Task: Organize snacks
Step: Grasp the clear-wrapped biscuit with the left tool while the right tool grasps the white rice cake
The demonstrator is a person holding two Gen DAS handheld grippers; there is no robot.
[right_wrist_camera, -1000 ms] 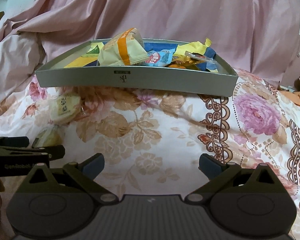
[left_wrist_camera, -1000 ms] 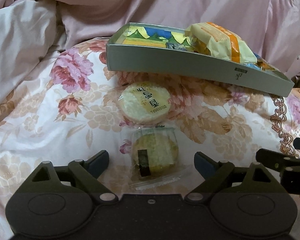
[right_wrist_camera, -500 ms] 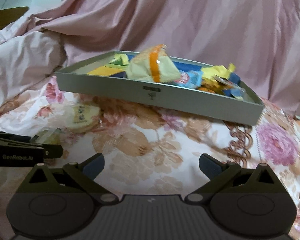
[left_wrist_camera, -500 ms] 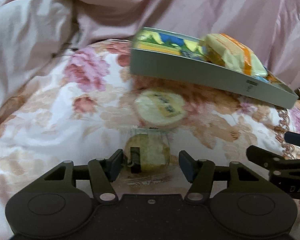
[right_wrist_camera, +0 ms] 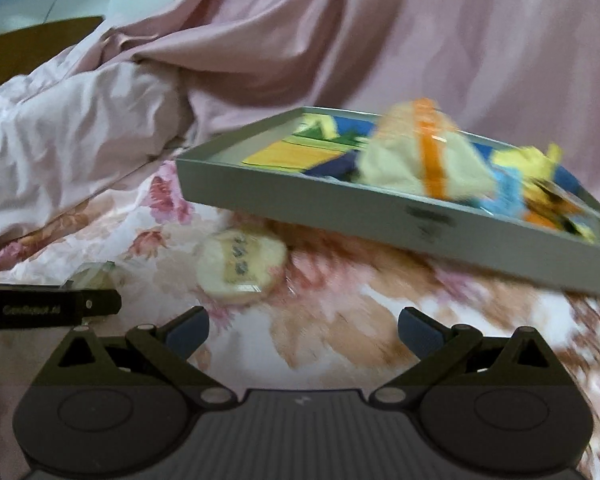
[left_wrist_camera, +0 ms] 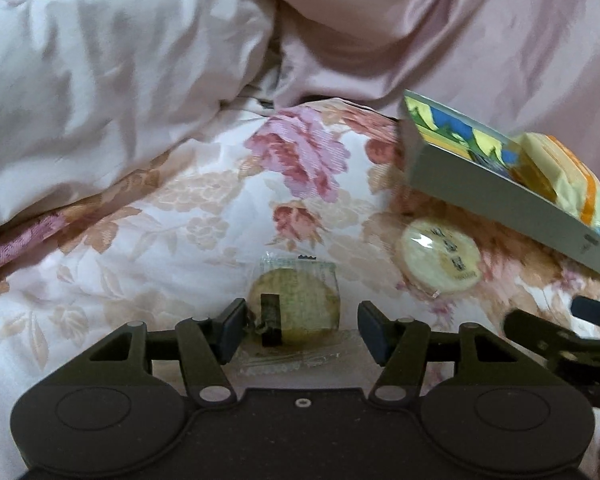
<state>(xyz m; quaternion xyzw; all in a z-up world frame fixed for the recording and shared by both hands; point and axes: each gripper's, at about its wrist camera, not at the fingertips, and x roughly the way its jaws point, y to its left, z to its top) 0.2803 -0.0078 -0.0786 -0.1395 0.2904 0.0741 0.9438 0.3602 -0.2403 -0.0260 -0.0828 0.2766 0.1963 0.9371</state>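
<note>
Our left claw sits low on the flowered bedspread with its jaws partly open on either side of the rice cracker in its clear wrapper; the left pad looks to be touching the wrapper's edge, the right pad stands a little clear of it, so nothing is gripped yet. A second ago those jaws were spread wide with the cracker lying loose ahead of them; since then we have slid forward and narrowed the gap around it, and the view has swung left, pushing the tray out to the right edge. We judge this to be the closing stage of a pick, with the cracker meant to join the other snacks in the tray. The round cake in its pale yellow wrapper lies on the bedspread between the cracker and the tray's near wall, just beside that wall and still waiting its turn. Our right claw hangs wide open and empty over the bedspread, the picture blurred as it has turned toward the cake, which now lies nearer its centre than before. The tray already carries a yellow-and-orange packet among other wrappers. The thin wrapper may slip or crumple as we close.
</note>
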